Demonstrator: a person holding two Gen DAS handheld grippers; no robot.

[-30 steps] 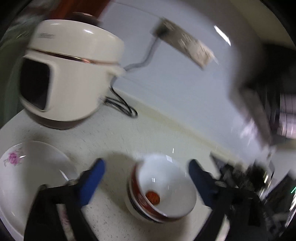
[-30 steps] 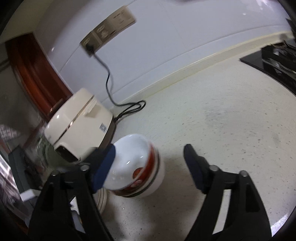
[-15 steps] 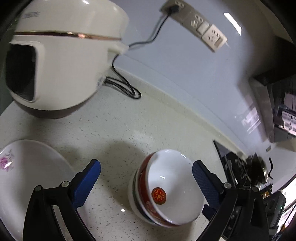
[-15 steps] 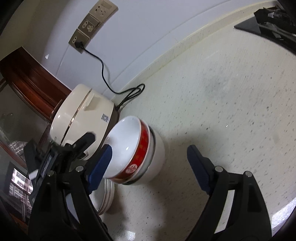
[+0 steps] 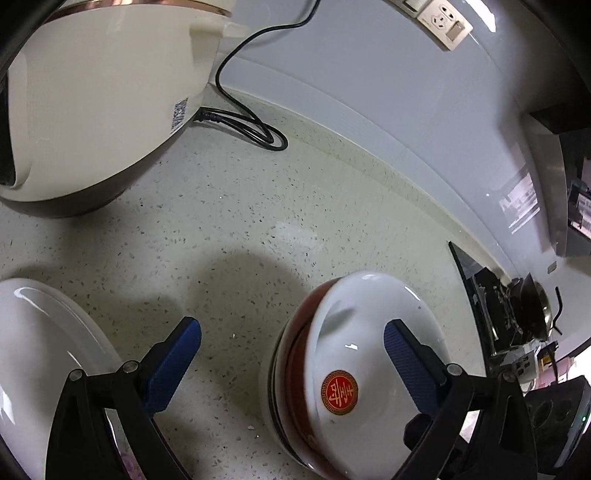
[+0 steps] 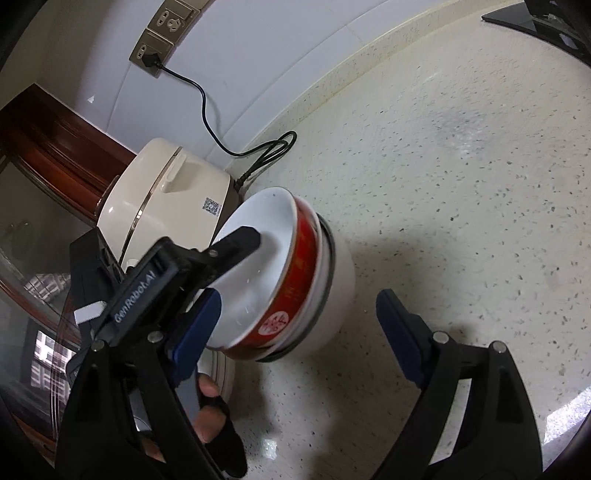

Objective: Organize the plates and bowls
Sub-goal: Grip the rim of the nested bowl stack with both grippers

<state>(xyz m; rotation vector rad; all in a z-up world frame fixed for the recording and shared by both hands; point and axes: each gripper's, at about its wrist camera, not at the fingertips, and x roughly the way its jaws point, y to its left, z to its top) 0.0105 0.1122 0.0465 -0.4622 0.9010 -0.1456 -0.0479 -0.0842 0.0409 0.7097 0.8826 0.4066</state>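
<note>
nearby, rice cooker [image 5: 92, 110], black cord [image 5: 251, 125]; plate [image 5: 40, 354]

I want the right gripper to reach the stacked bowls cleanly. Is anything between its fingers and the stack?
Yes. The left gripper reaches across in front, one of its fingers inside the top bowl, crowding the right gripper on its near side.

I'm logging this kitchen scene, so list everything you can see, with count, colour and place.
Stacked ceramic bowls: at least two, red-banded one nested in white, mid-counter.
White porcelain plate: one, left of the bowls.
Cream rice cooker: one, by the wall.
Black power cord: one, coiled behind the cooker.
Speckled stone countertop: one, beige.
Wall sockets: beige, above the counter.
Black stove: far right.
Left gripper: blue pads, open.
Right gripper: blue pads, open.
Gloved hand: on the left gripper.
</note>
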